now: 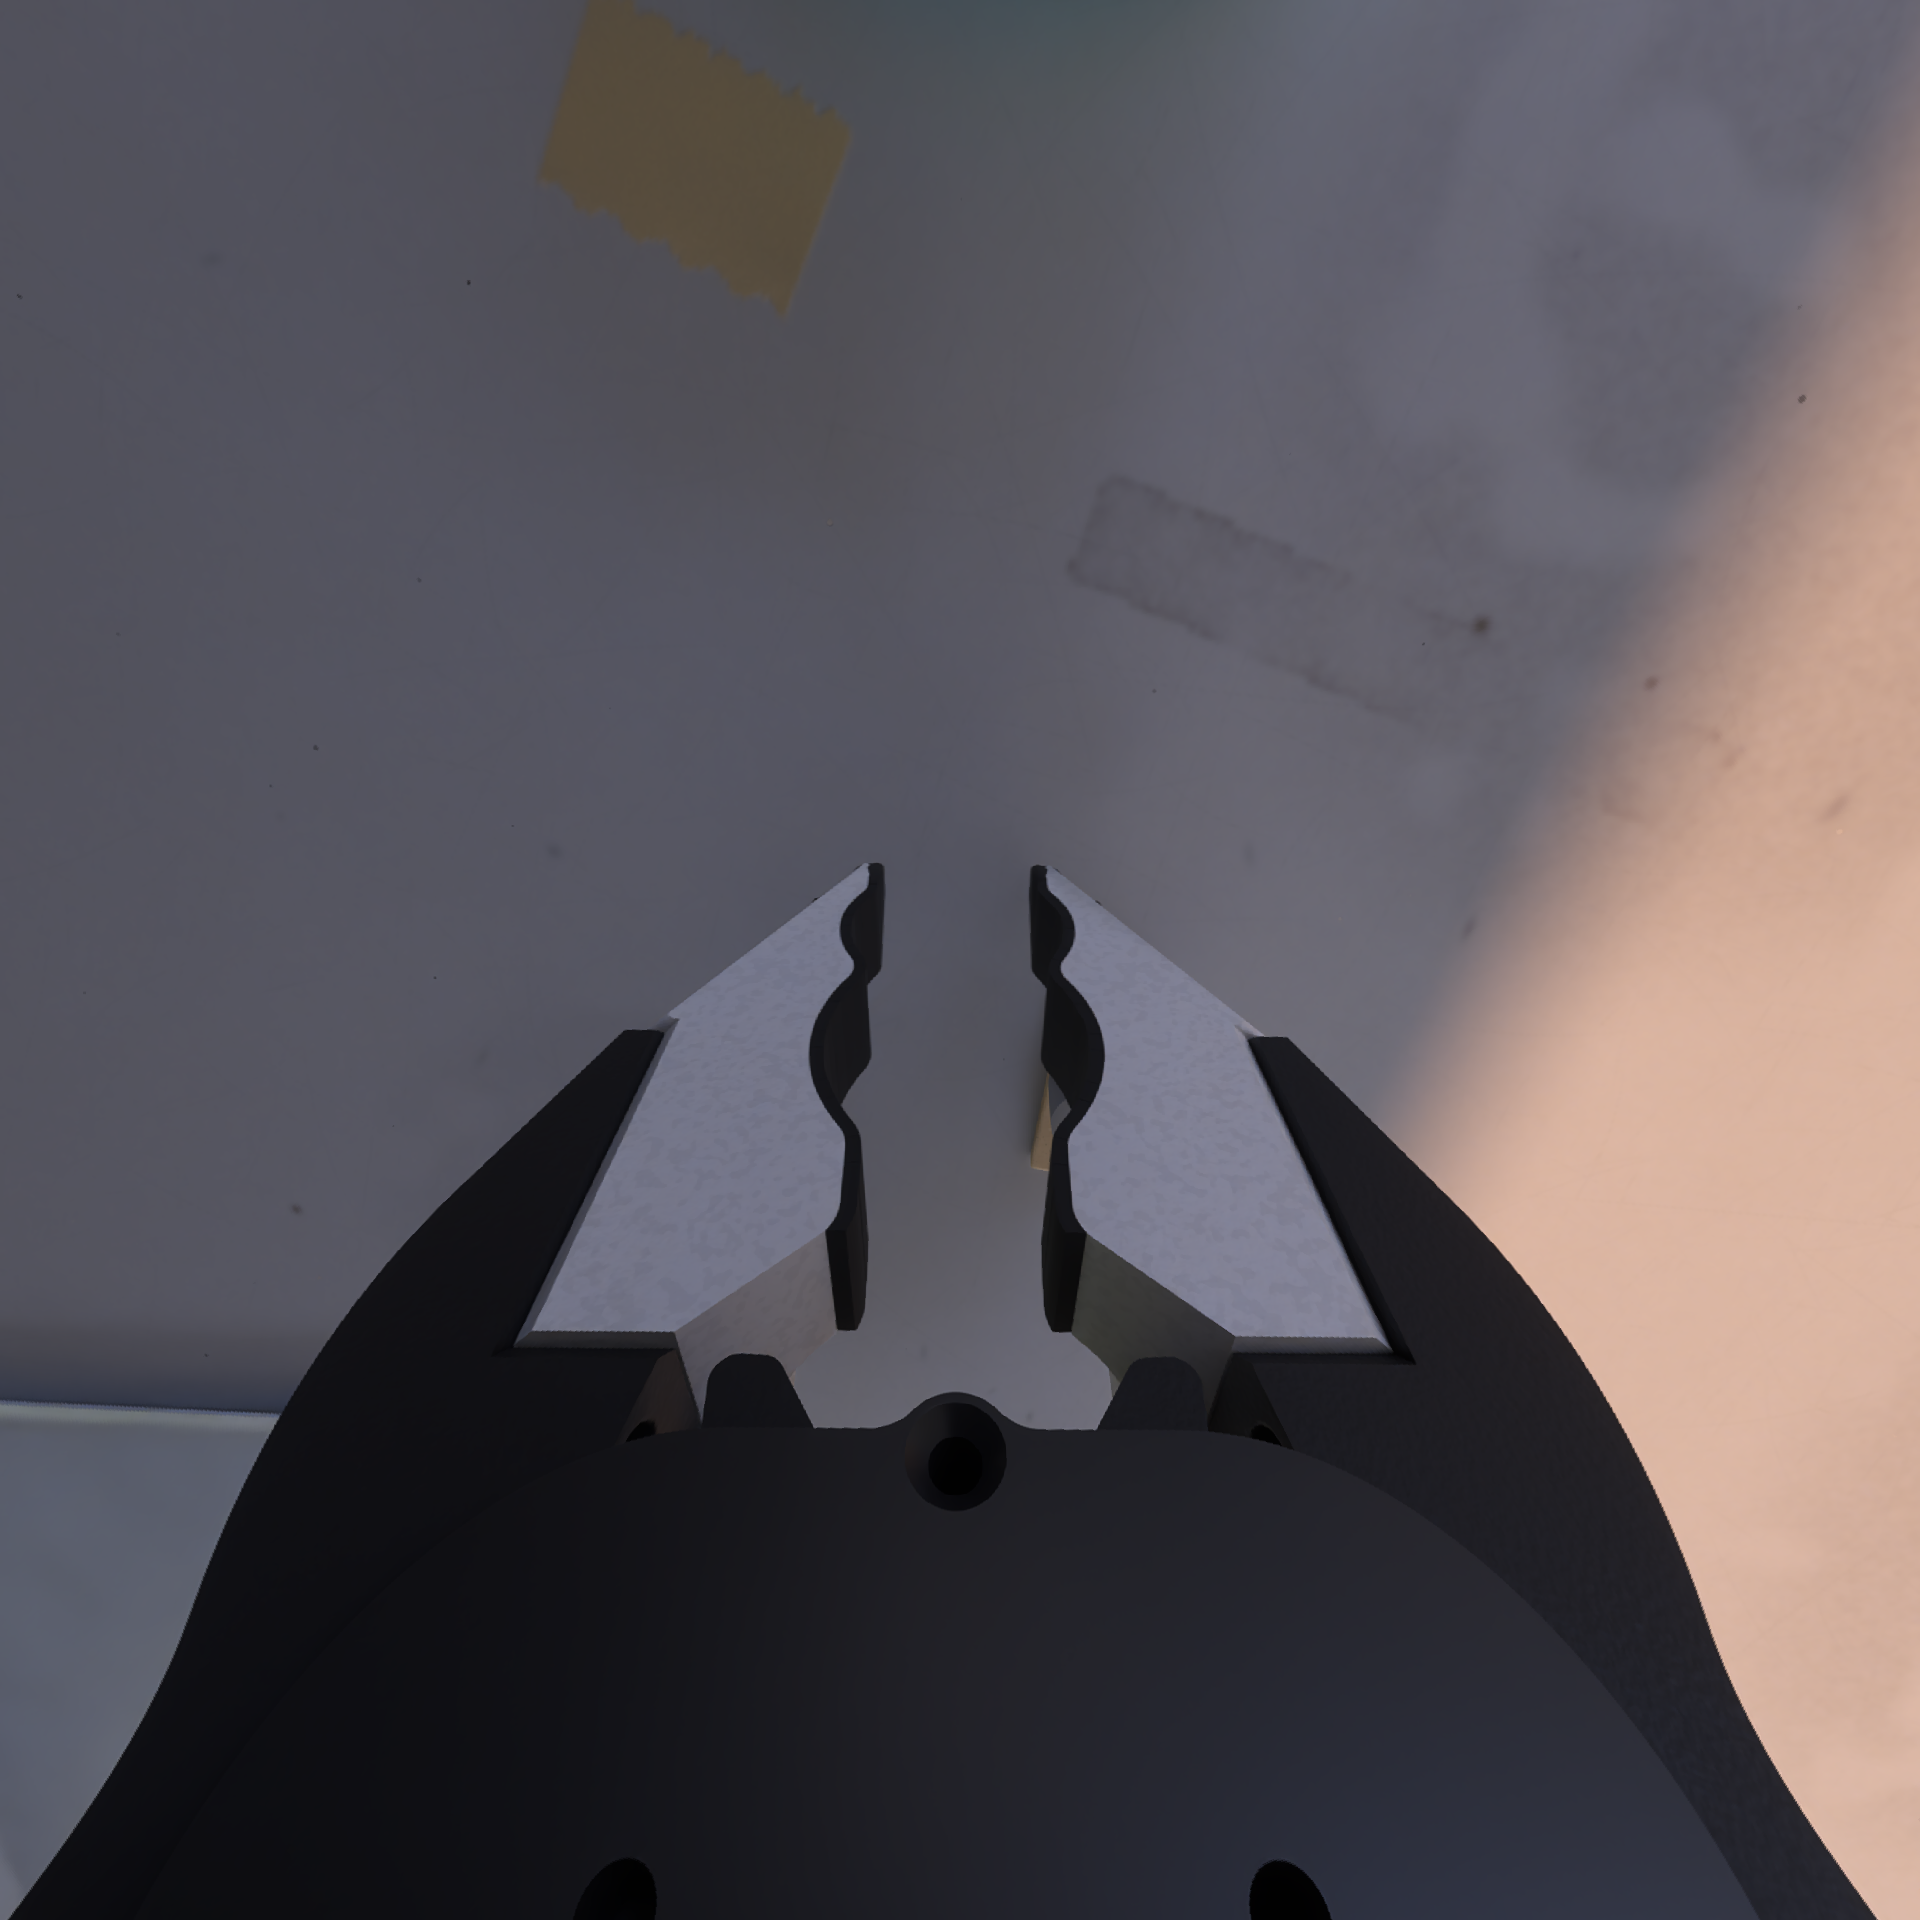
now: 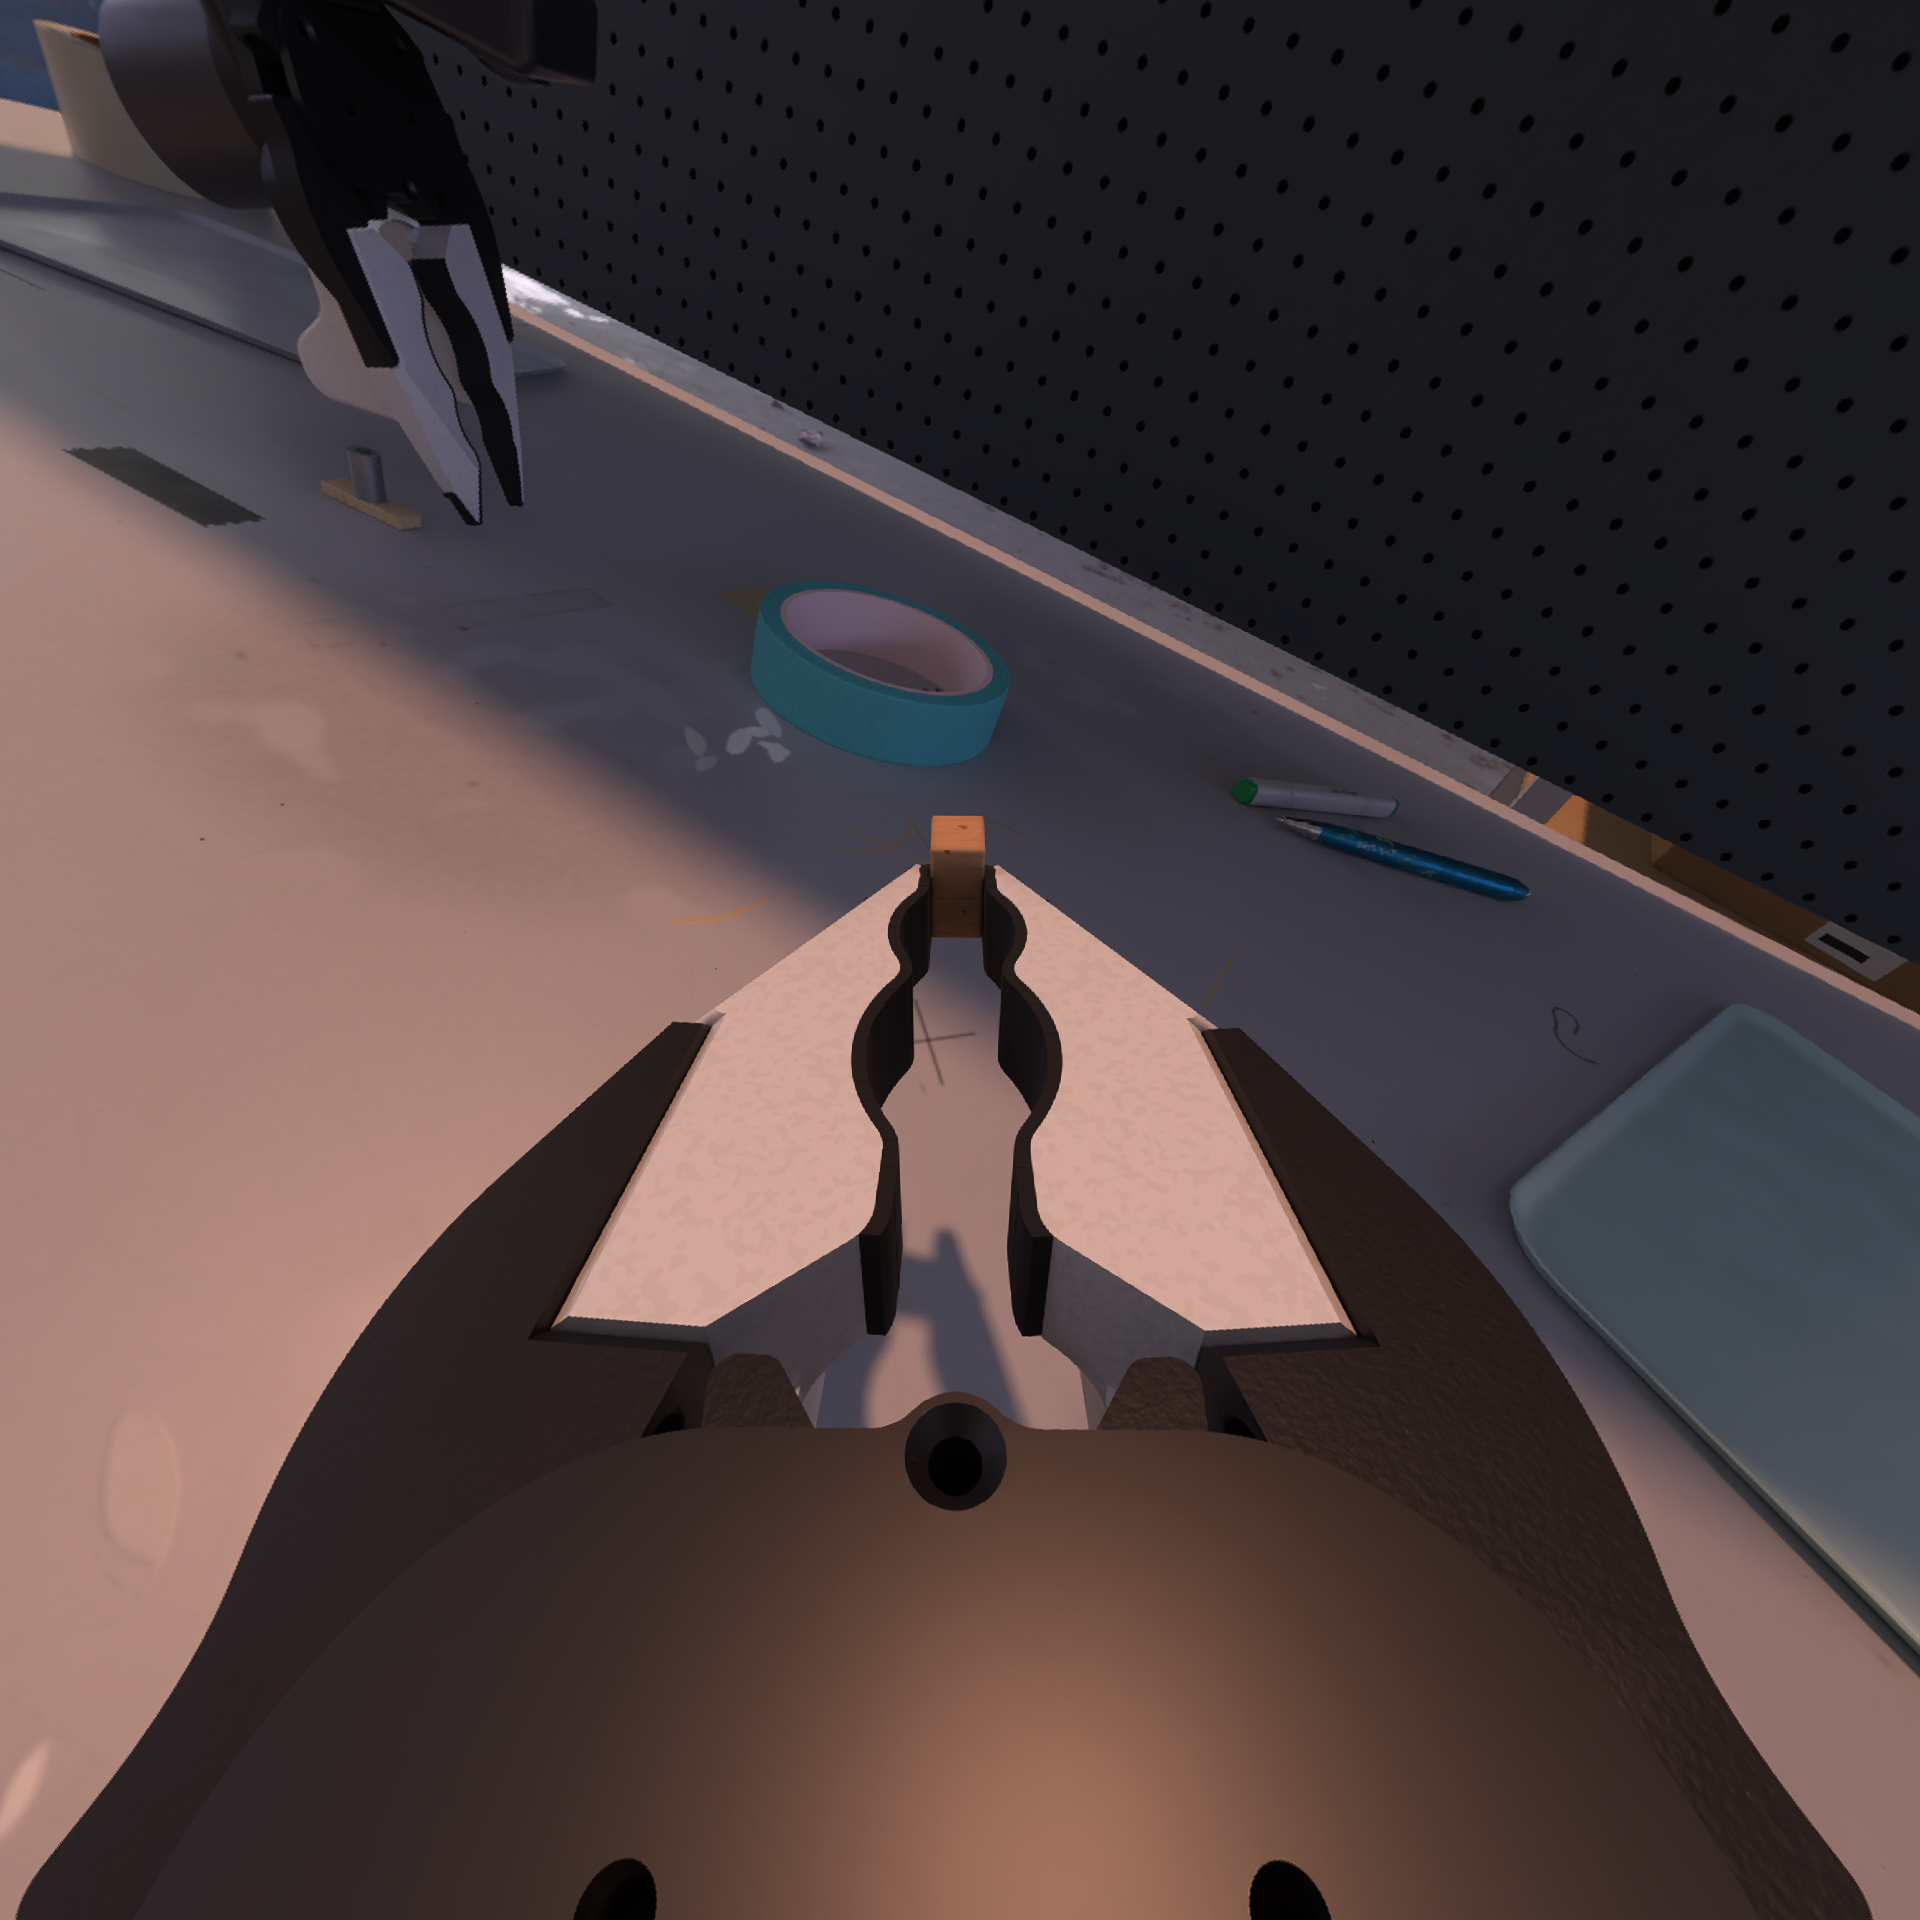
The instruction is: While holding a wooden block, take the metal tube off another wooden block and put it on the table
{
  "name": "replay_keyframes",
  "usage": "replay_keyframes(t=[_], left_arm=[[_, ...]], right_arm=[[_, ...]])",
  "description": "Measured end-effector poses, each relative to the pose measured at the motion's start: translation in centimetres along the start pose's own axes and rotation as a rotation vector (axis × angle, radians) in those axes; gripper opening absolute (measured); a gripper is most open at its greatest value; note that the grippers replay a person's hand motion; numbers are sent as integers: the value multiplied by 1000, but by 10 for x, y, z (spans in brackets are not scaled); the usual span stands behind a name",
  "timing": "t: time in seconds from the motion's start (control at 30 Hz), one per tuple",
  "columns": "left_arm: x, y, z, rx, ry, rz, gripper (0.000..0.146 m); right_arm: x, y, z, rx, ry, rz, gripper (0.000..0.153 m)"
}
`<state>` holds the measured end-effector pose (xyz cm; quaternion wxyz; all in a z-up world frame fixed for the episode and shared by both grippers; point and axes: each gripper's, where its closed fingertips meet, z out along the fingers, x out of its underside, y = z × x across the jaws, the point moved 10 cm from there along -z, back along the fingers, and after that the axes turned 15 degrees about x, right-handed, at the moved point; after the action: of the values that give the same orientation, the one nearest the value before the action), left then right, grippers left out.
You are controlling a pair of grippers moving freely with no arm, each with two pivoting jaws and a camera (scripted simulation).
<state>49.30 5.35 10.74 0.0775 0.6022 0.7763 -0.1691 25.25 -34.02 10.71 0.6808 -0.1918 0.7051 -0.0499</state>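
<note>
Two claws: right claw (image 2: 956,878) pinches small wood block (image 2: 957,875); left claw (image 1: 956,883) parted, empty.
Tube (image 2: 365,473): upright on flat block (image 2: 371,506), beside left claw.
Risk: sideways nudge likely topples tube.

No words, brands or numbers can be read in either view. The only sign is a thin pencilled cross mark (image 2: 940,1042) drawn on the pale tabletop (image 2: 312,935), in front of the round teal roll of tape (image 2: 879,673) in the right wrist view. To the right of that roll, the slim blue pen (image 2: 1405,857) carries a small pale imprint too small to make out, and further right, at the table's back edge, a little white tag (image 2: 1849,948) bears only a dark bar.
</note>
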Motion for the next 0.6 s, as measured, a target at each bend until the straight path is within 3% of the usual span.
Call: replay_keyframes(t=[0.07,0.37,0.6], left_arm=[[0,0,0,0,-2,2,33],[3,-1,3,3,2,5,33],[4,-2,2,17,-6,3,26]], right_arm=[[0,0,0,3,1,3,8],[0,-1,1,10,7,9,8],[0,-1,2,13,9,9,8]])
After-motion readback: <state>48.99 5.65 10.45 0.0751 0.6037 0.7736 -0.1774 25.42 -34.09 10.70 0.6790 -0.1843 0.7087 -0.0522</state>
